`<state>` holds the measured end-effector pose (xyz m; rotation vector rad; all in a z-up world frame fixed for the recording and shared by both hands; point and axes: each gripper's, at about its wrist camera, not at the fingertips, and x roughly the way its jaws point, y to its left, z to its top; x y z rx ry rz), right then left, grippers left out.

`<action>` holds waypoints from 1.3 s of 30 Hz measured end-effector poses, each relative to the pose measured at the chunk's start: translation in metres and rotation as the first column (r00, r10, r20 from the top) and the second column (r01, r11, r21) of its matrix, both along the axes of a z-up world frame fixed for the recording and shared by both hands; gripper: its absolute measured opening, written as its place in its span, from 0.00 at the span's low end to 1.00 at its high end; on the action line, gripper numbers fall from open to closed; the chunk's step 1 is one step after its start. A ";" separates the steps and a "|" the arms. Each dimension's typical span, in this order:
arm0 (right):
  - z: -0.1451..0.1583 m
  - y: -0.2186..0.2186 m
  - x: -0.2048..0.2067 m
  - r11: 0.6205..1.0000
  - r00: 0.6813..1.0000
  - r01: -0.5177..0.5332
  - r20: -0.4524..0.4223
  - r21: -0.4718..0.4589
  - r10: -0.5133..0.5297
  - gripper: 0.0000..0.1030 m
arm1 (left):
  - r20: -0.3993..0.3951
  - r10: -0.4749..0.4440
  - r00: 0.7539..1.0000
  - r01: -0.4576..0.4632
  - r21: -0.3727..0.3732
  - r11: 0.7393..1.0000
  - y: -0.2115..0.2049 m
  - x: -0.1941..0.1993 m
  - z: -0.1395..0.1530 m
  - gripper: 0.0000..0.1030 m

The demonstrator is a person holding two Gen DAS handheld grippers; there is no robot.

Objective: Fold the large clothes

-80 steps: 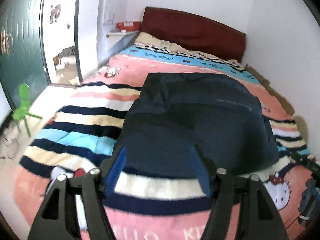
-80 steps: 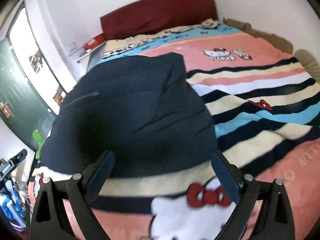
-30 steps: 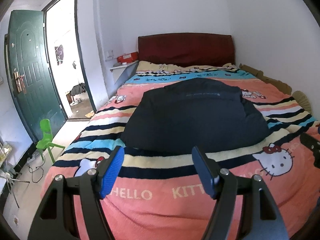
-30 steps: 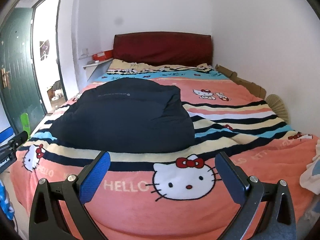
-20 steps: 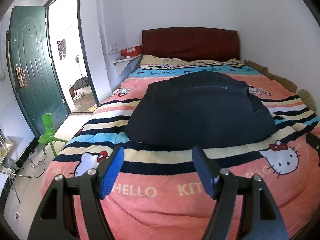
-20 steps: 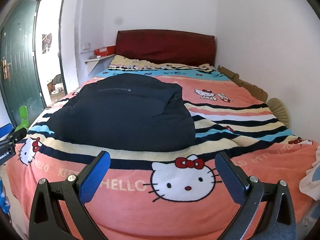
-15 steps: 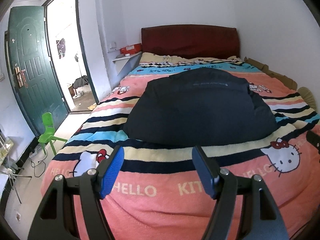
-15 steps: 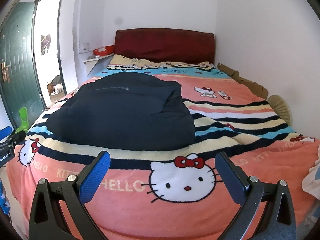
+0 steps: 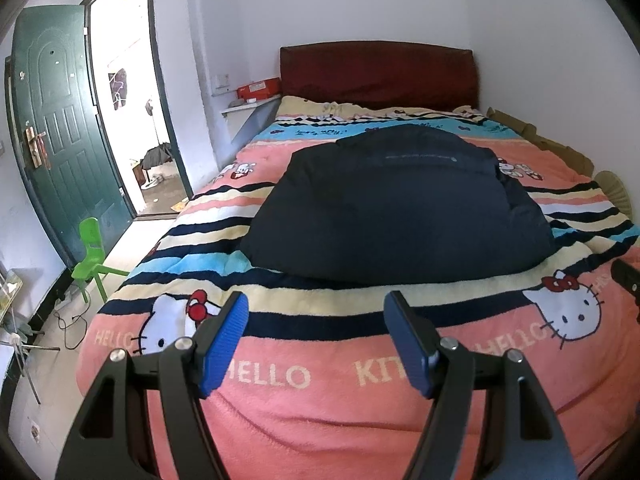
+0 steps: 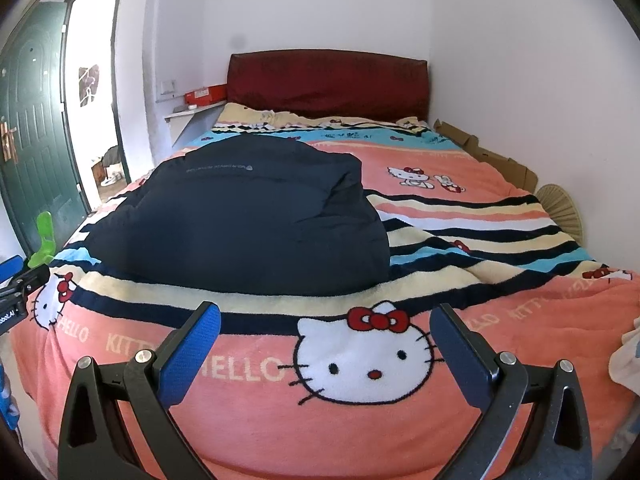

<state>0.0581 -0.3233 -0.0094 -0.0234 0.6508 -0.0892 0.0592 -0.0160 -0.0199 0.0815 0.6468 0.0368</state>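
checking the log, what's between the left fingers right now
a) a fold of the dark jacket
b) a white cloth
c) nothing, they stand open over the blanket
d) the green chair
c: the left gripper stands open, empty, short of the dark jacket on the blanket.

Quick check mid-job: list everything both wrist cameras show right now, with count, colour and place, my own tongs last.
jacket: one, dark navy, folded, mid-bed
blanket: one, pink with stripes and cat prints, covering bed
headboard: one, dark red, far end
box: one, red, on wall shelf left of headboard
door: one, green, open, left
chair: one, green, on floor by door
cardboard: brown, along right wall
left tongs: open, empty, above near blanket edge
right tongs: open, empty, above near blanket edge
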 end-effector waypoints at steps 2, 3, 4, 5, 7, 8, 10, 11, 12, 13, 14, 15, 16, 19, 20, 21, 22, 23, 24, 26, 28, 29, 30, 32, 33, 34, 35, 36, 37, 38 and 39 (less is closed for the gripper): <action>-0.001 0.000 0.001 1.000 1.000 -0.002 -0.004 -0.001 0.002 0.99 | -0.001 0.002 1.000 -0.002 -0.001 1.000 0.001 0.000 0.000 0.67; -0.001 0.001 0.001 1.000 1.000 -0.004 -0.005 0.000 0.004 0.99 | -0.001 0.001 1.000 -0.001 0.000 1.000 0.001 0.001 -0.001 0.67; -0.001 0.001 0.000 1.000 1.000 -0.004 -0.004 0.000 0.004 1.00 | -0.001 0.001 1.000 -0.001 0.001 1.000 0.001 0.000 -0.001 0.67; 0.000 0.002 0.000 1.000 1.000 -0.004 -0.004 -0.002 0.004 0.99 | -0.001 0.001 1.000 -0.001 -0.001 1.000 0.001 0.000 0.000 0.67; 0.000 0.002 -0.001 1.000 1.000 -0.003 -0.004 -0.002 0.003 0.99 | -0.002 0.000 1.000 0.000 -0.003 1.000 0.002 0.000 -0.001 0.67; 0.000 0.002 -0.001 1.000 1.000 -0.003 -0.004 -0.002 0.003 0.99 | -0.002 0.001 1.000 -0.001 -0.002 1.000 0.001 0.000 -0.001 0.67; -0.001 0.002 -0.001 1.000 1.000 -0.003 -0.005 -0.003 0.003 0.99 | -0.001 -0.001 1.000 0.001 -0.002 1.000 0.001 0.000 -0.001 0.67; 0.000 0.002 -0.001 1.000 1.000 -0.003 -0.005 -0.003 0.003 0.99 | -0.001 0.002 1.000 -0.002 -0.001 1.000 0.001 0.000 0.000 0.67; 0.000 0.002 -0.001 1.000 1.000 -0.003 -0.005 -0.003 0.003 0.99 | 0.000 0.002 1.000 -0.002 -0.002 1.000 0.001 0.000 -0.001 0.67; 0.000 0.002 -0.001 1.000 1.000 -0.003 -0.005 -0.003 0.002 0.99 | 0.001 0.002 1.000 -0.002 -0.001 1.000 0.001 0.000 -0.001 0.67; 0.000 0.002 -0.001 1.000 1.000 -0.002 -0.005 -0.003 0.002 0.99 | 0.000 0.002 1.000 -0.002 0.000 1.000 0.001 0.000 0.000 0.67; 0.000 0.003 -0.001 1.000 1.000 -0.002 -0.005 -0.004 0.002 0.99 | 0.000 0.002 1.000 -0.002 -0.001 1.000 0.001 0.000 -0.001 0.67; 0.000 0.003 -0.001 1.000 1.000 -0.003 -0.005 -0.004 0.003 0.99 | -0.001 0.002 1.000 -0.002 -0.001 1.000 0.002 0.000 -0.001 0.67; 0.000 0.003 -0.001 1.000 1.000 -0.002 -0.005 -0.004 0.002 0.99 | -0.001 0.002 1.000 -0.002 0.000 1.000 0.002 -0.001 -0.001 0.67; 0.000 0.003 -0.001 1.000 1.000 -0.002 -0.006 -0.004 0.002 0.99 | -0.001 0.002 1.000 -0.002 -0.001 1.000 0.002 -0.001 -0.001 0.67; 0.000 0.003 -0.001 1.000 1.000 -0.001 -0.007 -0.003 0.001 1.00 | -0.002 0.002 1.000 -0.002 0.000 1.000 0.002 -0.001 -0.001 0.67; 0.000 0.003 -0.001 1.000 1.000 -0.001 -0.008 -0.003 0.001 0.99 | -0.002 0.001 1.000 -0.001 0.001 1.000 0.002 -0.001 -0.002 0.67; -0.001 0.003 -0.002 1.000 1.000 -0.001 -0.009 -0.003 0.001 1.00 | -0.002 0.001 1.000 -0.001 0.001 1.000 0.002 -0.001 -0.001 0.67; -0.001 0.002 -0.002 1.000 1.000 0.000 -0.010 -0.002 0.000 1.00 | -0.002 0.001 1.000 -0.001 0.002 1.000 0.002 -0.001 -0.001 0.67; -0.001 0.001 -0.003 1.000 1.000 0.001 -0.010 -0.002 -0.001 1.00 | -0.001 0.001 1.000 -0.001 0.002 1.000 0.002 -0.003 -0.002 0.67; -0.001 0.000 -0.003 1.000 1.000 0.004 -0.010 -0.001 -0.004 0.99 | -0.001 0.001 1.000 -0.001 0.002 1.000 0.002 -0.003 -0.002 0.67; -0.001 -0.001 -0.003 1.000 1.000 0.004 -0.010 -0.001 -0.004 0.99 | -0.001 0.001 1.000 -0.001 0.002 1.000 0.002 -0.003 -0.002 0.67; -0.001 -0.001 -0.003 1.000 1.000 0.004 -0.009 -0.001 -0.004 1.00 | -0.001 0.002 1.000 -0.002 0.002 1.000 0.002 -0.003 -0.002 0.67; -0.001 -0.003 -0.003 1.000 1.000 0.004 -0.010 -0.001 -0.004 0.99 | -0.001 0.001 1.000 -0.001 0.002 1.000 0.002 -0.002 -0.002 0.67; -0.001 -0.003 -0.004 1.000 1.000 0.004 -0.011 0.000 -0.004 0.99 | 0.000 0.001 1.000 -0.001 0.002 1.000 0.002 -0.003 -0.002 0.67; -0.001 -0.003 -0.004 1.000 1.000 0.005 -0.012 0.000 -0.005 0.99 | -0.001 0.001 1.000 -0.001 0.002 1.000 0.002 -0.003 -0.002 0.67; -0.002 -0.004 -0.003 1.000 1.000 0.005 -0.012 0.001 -0.005 0.99 | 0.000 0.002 1.000 -0.002 0.002 1.000 0.003 -0.003 -0.003 0.67; -0.002 -0.004 -0.004 1.000 1.000 0.006 -0.013 0.002 -0.006 0.99 | 0.000 0.001 1.000 -0.001 0.002 1.000 0.003 -0.003 -0.003 0.67; -0.002 -0.005 -0.004 1.000 1.000 0.006 -0.014 0.002 -0.006 0.99 | 0.000 0.001 1.000 -0.001 0.003 1.000 0.003 -0.003 -0.003 0.67; -0.002 -0.005 -0.004 1.000 1.000 0.006 -0.015 0.002 -0.006 0.99 | 0.000 0.001 1.000 -0.001 0.003 1.000 0.003 -0.003 -0.003 0.67; -0.002 -0.006 -0.004 1.000 1.000 0.007 -0.016 0.003 -0.007 0.99 | -0.001 0.001 1.000 -0.001 0.003 1.000 0.003 -0.003 -0.003 0.67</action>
